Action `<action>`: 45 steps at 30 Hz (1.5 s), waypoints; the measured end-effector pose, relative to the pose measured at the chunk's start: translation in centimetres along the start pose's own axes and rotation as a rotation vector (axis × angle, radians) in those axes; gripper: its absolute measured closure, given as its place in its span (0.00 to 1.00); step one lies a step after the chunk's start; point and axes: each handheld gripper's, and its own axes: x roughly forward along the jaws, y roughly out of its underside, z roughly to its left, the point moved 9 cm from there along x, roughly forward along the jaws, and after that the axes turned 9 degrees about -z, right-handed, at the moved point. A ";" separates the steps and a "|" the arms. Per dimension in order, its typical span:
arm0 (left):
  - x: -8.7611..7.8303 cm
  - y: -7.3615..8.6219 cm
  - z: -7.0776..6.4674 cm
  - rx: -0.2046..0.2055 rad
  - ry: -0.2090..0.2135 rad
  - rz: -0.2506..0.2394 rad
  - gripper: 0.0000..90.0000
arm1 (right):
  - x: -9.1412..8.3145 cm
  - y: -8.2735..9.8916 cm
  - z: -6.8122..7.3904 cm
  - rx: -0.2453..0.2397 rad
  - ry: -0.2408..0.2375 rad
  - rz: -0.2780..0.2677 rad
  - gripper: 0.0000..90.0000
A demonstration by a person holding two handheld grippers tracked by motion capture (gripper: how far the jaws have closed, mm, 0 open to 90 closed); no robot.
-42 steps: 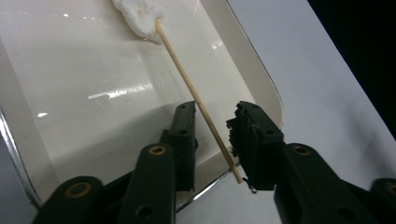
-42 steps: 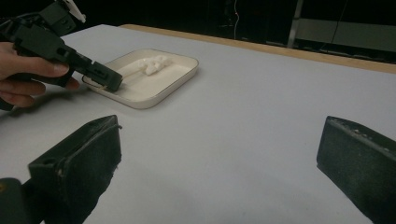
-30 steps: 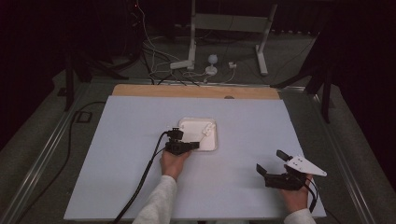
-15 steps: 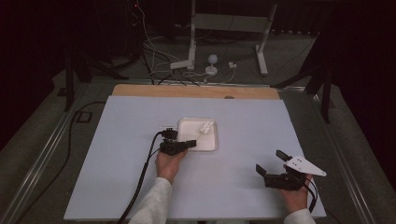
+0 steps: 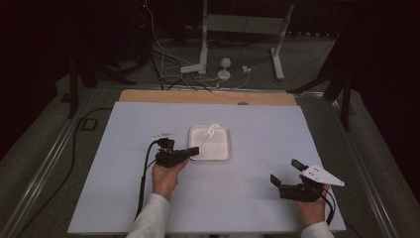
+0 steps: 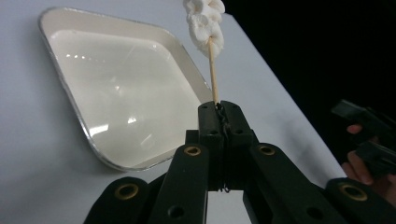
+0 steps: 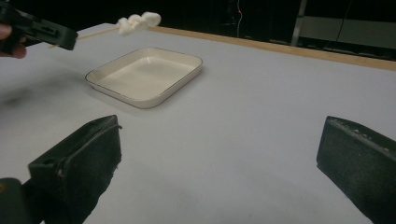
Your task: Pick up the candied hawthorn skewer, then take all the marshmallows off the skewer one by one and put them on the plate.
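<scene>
Left gripper, clamped on the skewer, has drawn back leftward and up, lifting its marshmallows clear above the empty tray; right gripper rests, jaws apart.

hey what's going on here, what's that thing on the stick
A person at a table holds a gripper in each hand. The left gripper is shut on a thin wooden skewer with white marshmallow-like pieces on its far end, and holds it lifted over a shallow white tray, which looks empty. The right gripper rests near the table's front right corner with its jaws open and nothing between them.
</scene>
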 end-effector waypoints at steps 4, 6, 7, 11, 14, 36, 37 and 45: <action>-1.4 -0.1 0.3 0.006 0.006 -0.024 1.00 | 0.0 0.0 0.1 -0.004 -0.002 -0.002 0.00; -2.1 -0.1 0.5 0.004 0.006 -0.033 1.00 | 0.0 0.0 0.1 -0.001 -0.003 -0.002 0.00; -2.5 -0.1 0.5 0.005 0.011 -0.038 1.00 | 0.0 0.0 0.1 0.001 -0.003 -0.001 0.00; -3.7 0.0 0.6 0.023 0.022 -0.055 1.00 | 0.0 -0.1 0.3 -0.003 -0.008 -0.005 0.00; -4.4 0.1 0.5 0.035 0.027 -0.061 1.00 | 0.1 -0.2 0.5 -0.007 -0.010 -0.008 0.00; -7.3 0.9 -1.6 0.083 0.133 -0.122 1.00 | 2.2 -4.6 3.1 0.030 -0.098 -0.036 0.00; -7.3 0.9 -1.7 0.085 0.138 -0.121 1.00 | 2.2 -4.6 3.1 0.030 -0.098 -0.036 0.00; -7.1 1.1 -2.6 0.108 0.171 -0.115 1.00 | 6.3 -7.5 4.9 0.089 -0.145 -0.007 0.00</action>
